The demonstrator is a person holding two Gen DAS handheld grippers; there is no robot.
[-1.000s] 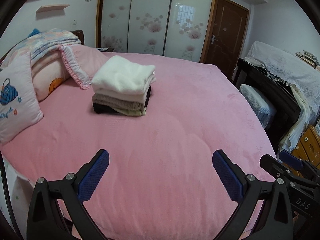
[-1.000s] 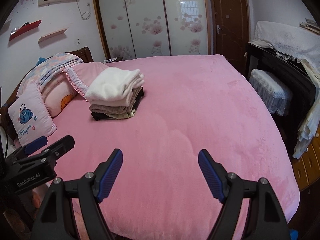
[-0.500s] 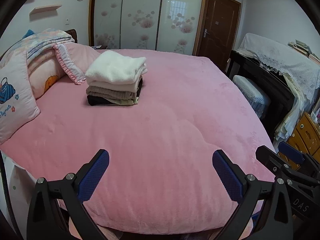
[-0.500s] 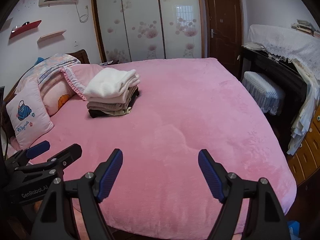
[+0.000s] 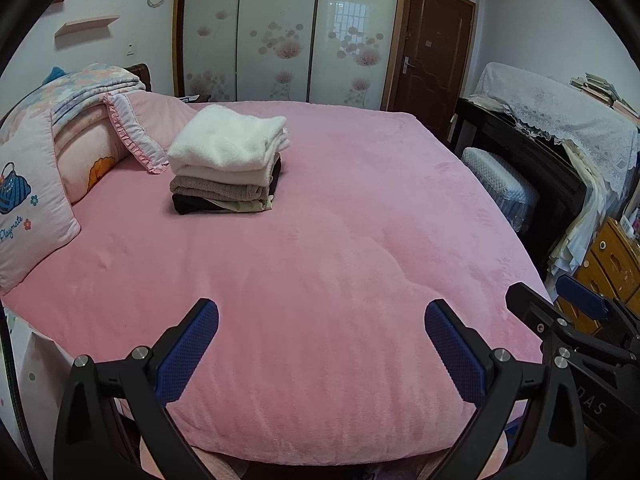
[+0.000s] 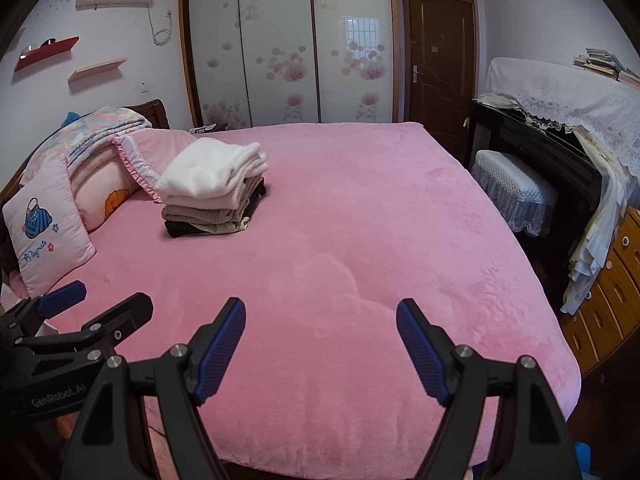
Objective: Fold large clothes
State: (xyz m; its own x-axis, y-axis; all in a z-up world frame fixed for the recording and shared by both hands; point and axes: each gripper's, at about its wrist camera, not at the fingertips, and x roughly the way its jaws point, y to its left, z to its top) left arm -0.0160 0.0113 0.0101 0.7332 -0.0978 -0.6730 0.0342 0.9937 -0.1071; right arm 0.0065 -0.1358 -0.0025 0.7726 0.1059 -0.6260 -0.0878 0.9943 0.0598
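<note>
A: Where are the clothes in all this?

B: In one folded stack (image 5: 228, 168) on the pink bed (image 5: 340, 240), up toward the pillows (image 5: 36, 204), well apart from both grippers. A fluffy white piece (image 6: 212, 168) sits on top, then a cream layer, a taupe knit, and something black at the bottom.

A: Why there?

B: My guess is it's parked at the head end so the wide middle of the bed is free for spreading a big garment flat. The edges line up fairly squarely, so I judge those pieces finished.

A: And the grippers?

B: The left gripper (image 5: 320, 344) hovers over the near edge of the bed with its jaws wide apart, nothing between them. The right gripper (image 6: 320, 340) is the same: jaws spread, empty. Each shows at the edge of the other's view, so they are side by side.

A: Why held like that?

B: It looks like a ready stance at the foot of the bed. No unfolded garment is in view, so either the folding is done or the next piece lies out of sight.
</note>
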